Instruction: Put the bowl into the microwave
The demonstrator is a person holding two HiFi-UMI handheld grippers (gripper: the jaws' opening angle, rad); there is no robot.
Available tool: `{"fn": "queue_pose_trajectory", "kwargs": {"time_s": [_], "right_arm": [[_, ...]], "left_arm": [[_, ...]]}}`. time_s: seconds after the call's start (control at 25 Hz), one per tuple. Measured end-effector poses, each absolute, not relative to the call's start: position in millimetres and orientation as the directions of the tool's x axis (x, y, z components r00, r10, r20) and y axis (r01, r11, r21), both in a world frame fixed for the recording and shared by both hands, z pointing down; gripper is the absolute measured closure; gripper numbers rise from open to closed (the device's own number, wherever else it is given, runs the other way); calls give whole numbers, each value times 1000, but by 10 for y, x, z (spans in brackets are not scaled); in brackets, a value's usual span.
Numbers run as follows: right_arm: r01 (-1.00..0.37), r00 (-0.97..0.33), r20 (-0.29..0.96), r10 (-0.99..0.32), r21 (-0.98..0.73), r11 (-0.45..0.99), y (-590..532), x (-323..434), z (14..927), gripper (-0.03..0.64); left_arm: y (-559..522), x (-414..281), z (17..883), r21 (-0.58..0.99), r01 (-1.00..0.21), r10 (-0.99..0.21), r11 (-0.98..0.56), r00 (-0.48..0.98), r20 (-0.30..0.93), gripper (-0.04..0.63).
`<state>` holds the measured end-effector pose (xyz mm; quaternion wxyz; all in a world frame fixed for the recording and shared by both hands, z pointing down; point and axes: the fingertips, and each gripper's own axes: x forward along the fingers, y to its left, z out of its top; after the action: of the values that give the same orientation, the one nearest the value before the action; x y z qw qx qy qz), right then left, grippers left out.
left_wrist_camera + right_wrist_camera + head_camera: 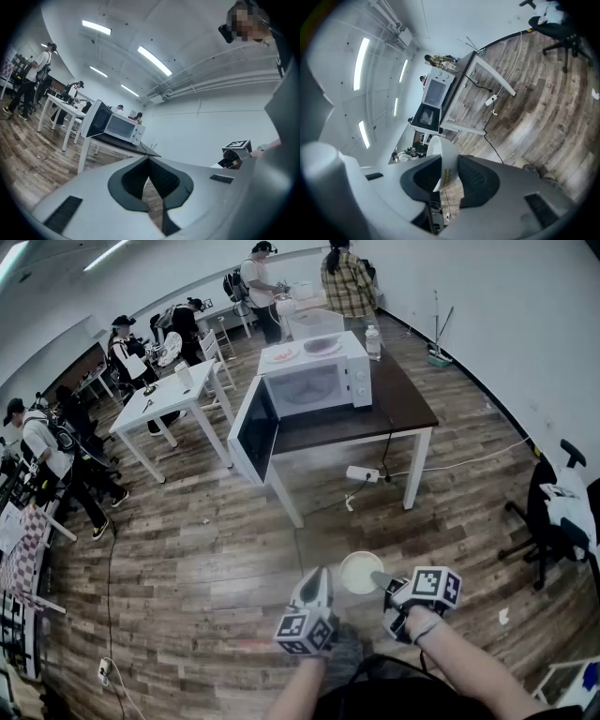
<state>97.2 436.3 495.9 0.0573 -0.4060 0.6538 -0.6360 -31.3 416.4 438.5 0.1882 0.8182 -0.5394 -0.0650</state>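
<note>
A white bowl (359,571) hangs over the wooden floor, and my right gripper (382,580) is shut on its rim. In the right gripper view the bowl (443,157) stands on edge between the pads, with yellow print on its side. My left gripper (319,579) is just left of the bowl, shut and empty; its pads (158,176) meet at the tips. The white microwave (317,381) sits on a dark table (403,404) ahead, its door (255,431) swung wide open to the left. It also shows in the left gripper view as the microwave (120,128) and in the right gripper view as the microwave (434,93).
Two plates (302,349) lie on top of the microwave, and a bottle (373,341) stands beside it. A power strip (361,473) and cable lie on the floor under the table. An office chair (555,517) is at the right. White tables (164,399) and several people are at the back left.
</note>
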Motion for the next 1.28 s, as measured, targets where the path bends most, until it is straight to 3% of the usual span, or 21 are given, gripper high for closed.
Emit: {"fn": "queue_pose_trajectory", "kwargs": {"time_s": [1.28], "right_arm": [[-458,-631,466,-620,-869,-187,2509,826,5031,508]], "left_arm": [[2199,-357,4505,397,-838,-881,-375,455,127,595]]}}
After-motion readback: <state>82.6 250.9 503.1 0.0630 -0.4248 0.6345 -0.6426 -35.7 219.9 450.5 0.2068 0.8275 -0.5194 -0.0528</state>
